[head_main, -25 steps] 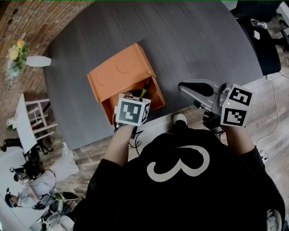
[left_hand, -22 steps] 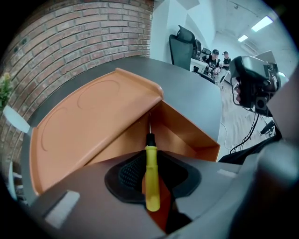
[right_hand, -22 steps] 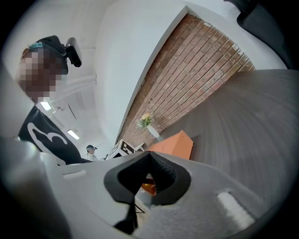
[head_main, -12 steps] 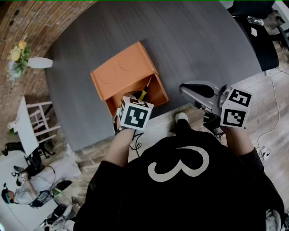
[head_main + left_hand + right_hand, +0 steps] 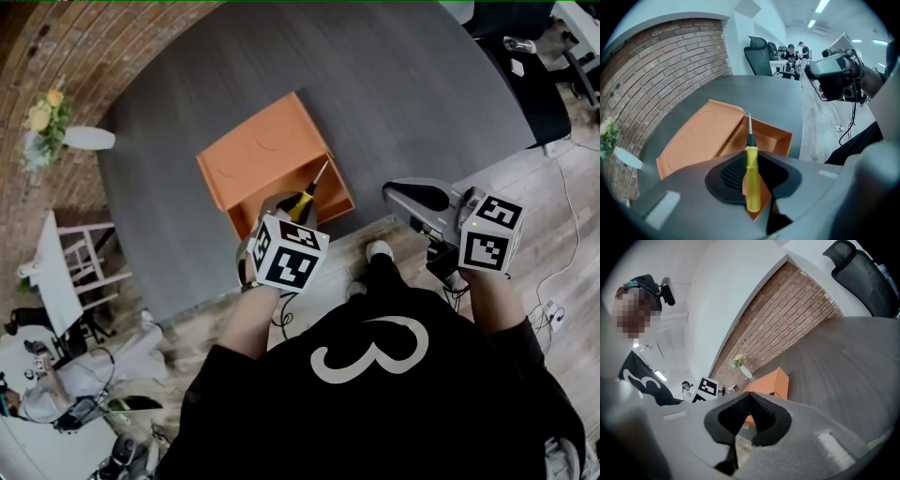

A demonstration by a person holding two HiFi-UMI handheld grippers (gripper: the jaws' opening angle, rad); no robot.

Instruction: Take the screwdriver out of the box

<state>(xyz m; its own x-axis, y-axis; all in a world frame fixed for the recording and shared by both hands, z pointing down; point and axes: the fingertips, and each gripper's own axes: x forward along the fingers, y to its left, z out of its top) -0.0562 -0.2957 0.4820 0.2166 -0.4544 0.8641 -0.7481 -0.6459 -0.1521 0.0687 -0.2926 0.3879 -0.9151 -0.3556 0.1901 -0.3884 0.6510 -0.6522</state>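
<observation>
As the left tool (image 5: 751, 158) grips it, the screwdriver (image 5: 753, 185) has risen higher.

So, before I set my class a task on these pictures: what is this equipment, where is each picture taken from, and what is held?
There is no robot here. A person holds a tool in each hand, each with two jaws that pinch like tongs; the marker cube is part of the tool. The head view comes from a camera on the person's head, looking steeply down. The left gripper view and right gripper view come from cameras riding on the tools, looking along their jaws. On the dark round table lies an open orange box. The left gripper is clamped on the yellow handle of a screwdriver, whose metal tip points toward the box. The right gripper is off to the side, jaws together, empty.
</observation>
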